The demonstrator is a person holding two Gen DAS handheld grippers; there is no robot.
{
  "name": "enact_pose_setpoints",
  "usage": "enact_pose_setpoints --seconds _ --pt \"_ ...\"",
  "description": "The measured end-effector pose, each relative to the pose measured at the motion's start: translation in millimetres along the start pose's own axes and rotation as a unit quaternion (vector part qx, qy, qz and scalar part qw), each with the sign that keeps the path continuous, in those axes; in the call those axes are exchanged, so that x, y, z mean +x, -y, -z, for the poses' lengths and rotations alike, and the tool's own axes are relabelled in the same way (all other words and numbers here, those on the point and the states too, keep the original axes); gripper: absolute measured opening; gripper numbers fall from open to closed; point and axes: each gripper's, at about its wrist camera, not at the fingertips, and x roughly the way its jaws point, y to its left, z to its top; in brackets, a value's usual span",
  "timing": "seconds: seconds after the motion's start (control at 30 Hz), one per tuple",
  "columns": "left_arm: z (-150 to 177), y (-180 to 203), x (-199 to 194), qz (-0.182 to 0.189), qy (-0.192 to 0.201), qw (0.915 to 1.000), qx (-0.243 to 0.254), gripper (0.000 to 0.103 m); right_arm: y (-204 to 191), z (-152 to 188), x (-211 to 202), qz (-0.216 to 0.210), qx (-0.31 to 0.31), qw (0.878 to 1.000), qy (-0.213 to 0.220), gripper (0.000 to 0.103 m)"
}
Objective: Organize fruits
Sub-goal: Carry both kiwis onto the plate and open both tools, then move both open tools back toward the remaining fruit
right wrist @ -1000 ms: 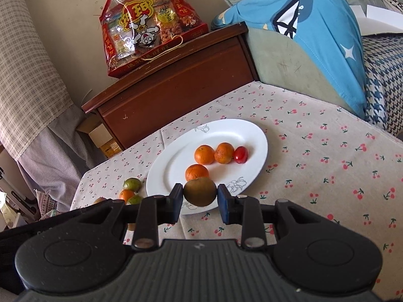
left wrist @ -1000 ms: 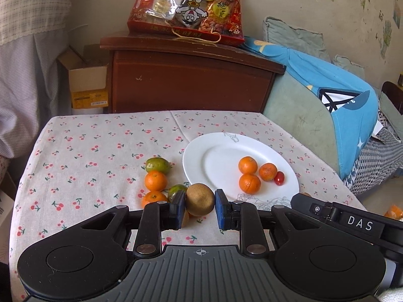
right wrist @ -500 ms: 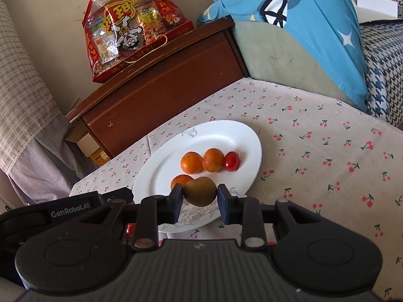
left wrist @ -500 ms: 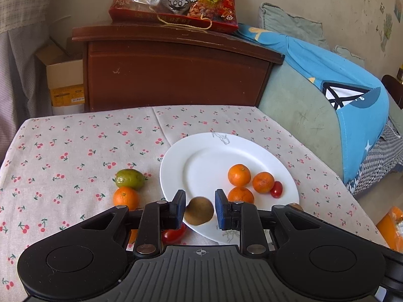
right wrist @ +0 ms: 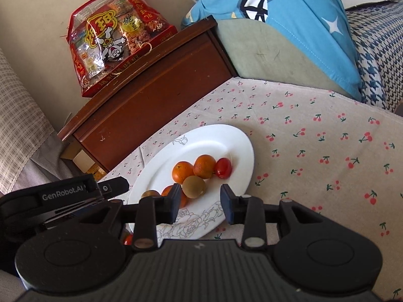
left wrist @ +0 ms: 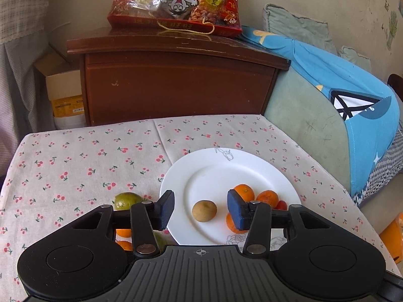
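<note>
Two kiwis: both lie on the white plate [left wrist: 252, 168], one in front of each pair of tongs.
Left tongs [left wrist: 200, 210]: jaws apart, having just been opening; the left kiwi [left wrist: 204, 211] sits on the plate between the pads with clear gaps either side, so it looks let go, not held.
Right tongs [right wrist: 200, 202]: jaws apart, also just been opening; the right kiwi [right wrist: 193, 186] rests beyond the left pad, leaning against the oranges on the plate. Whether that pad brushes it I cannot tell.
Already on the plate: three oranges [right wrist: 183, 172] bunched together, with a cherry tomato [right wrist: 223, 167] at their far end.
Why there: the plate seems to be the gathering spot, so each fruit gets lowered onto it and released instead of dropped, which keeps round things from rolling off.
Left of the plate, on the bench [left wrist: 75, 166]: a green citrus [left wrist: 128, 200], and more oranges partly hidden under the left tongs; these look like the ones not yet sorted.
Stage, as I judge it: both kiwis delivered; the loose fruit beside the plate comes next.
Risk: the left kiwi lies alone on smooth china and may roll if nudged as the tongs pull away.
</note>
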Motion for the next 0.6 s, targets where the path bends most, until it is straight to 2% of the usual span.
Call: enact_pose_setpoints --seconds 0.07,0.37,0.6 --pt "-2 -5 -3 -0.005 -0.002 1.0000 -0.006 0.052 0 0 -1 -0.002 0.003 1.000 0.000 0.040" --pt "3 -33 -27 -0.018 -0.009 0.9997 -0.015 0.054 -9 5 -2 -0.017 -0.021 1.000 -0.011 0.042" --pt "15 -51 -44 -0.028 -0.017 0.9993 -0.019 0.054 -26 14 -7 -0.034 -0.076 0.996 -0.023 0.042"
